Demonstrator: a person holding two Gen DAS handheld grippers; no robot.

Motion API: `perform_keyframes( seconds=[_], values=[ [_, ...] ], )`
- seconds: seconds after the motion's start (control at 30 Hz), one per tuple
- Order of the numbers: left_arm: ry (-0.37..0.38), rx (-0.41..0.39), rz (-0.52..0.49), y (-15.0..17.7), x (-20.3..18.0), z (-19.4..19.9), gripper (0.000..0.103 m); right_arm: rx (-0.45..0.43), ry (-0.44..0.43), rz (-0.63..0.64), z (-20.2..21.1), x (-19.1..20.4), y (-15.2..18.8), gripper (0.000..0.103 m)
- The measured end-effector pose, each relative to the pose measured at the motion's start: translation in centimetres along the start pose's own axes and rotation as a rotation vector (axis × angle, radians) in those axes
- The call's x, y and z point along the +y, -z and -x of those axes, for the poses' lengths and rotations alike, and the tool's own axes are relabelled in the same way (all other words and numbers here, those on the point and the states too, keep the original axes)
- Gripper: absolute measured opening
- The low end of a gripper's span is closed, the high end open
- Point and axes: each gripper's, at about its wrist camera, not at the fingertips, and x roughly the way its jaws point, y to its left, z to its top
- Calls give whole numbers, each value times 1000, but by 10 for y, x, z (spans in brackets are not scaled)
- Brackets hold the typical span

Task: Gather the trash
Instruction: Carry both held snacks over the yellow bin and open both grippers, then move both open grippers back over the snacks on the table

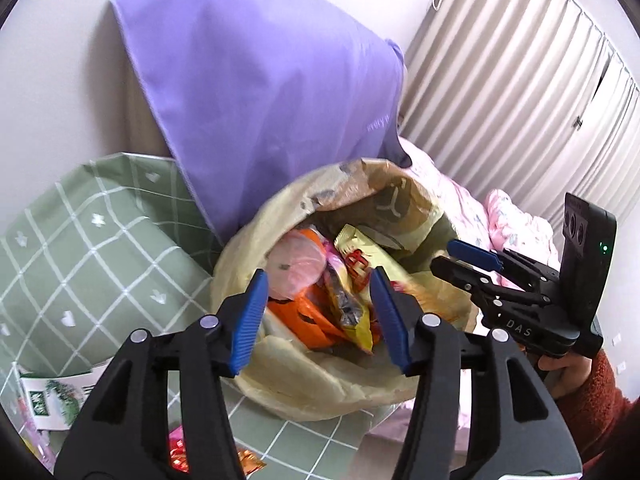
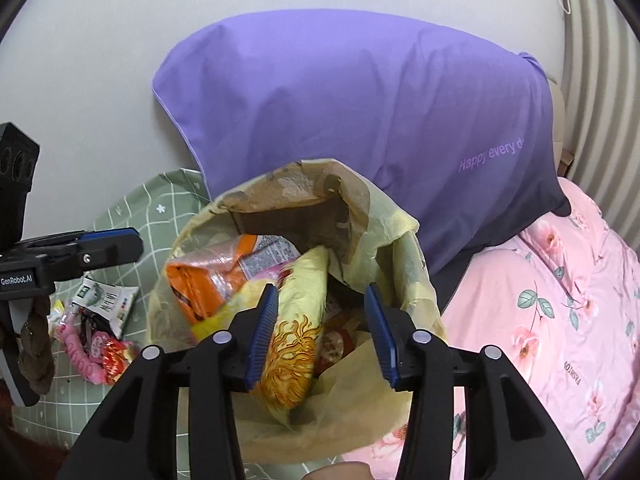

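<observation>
Yellowish translucent plastic trash bag [image 2: 384, 240] sits straight ahead of both your grippers, mouth gaping upward, propped against the large purple fabric pillow [image 2: 360, 112] behind it. That lean is likely what keeps the mouth open for drops.

Left gripper [image 1: 318, 320]: jaws spread apart, nothing between them, hovering over the bag opening. Beyond its tips lie an orange crinkled snack wrapper [image 1: 304, 316] and a yellow foil packet with red print [image 1: 356, 264], both already inside the bag.

Right gripper [image 2: 322, 334]: jaws also apart and empty, poised above the near rim. A yellow printed snack bag with an orange pattern [image 2: 296, 344] lies just past its left finger [image 2: 264, 332]; whether the pad touches it, you cannot tell. It looks settled in the bag rather than held.

Remaining trash: a white and green packet [image 2: 106, 300] and a cluster of pink and red small wrappers [image 2: 96, 354] lie on the green grid-patterned sheet [image 2: 132, 208], to the left of your right gripper and below your left one. The pink floral quilt [image 2: 560, 320] lies to the right of the bag.

Judgement: collection is well along, not finished. Your left gripper is nearer the loose pieces, so it suits the next pick. Thin wrappers on soft cloth may slide or bunch under the pads.
</observation>
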Motion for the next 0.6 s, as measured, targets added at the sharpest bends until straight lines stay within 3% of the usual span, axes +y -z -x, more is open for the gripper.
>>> perform_keyframes(
  seconds=[0.33,0.6],
  values=[
    [-135,-110,77,32,54,76,55,-103,-91,55,29,43,-15,44],
    [-356,-146,170,81,115,136,61,-106,-191,106,19,88,-18,44]
  ],
)
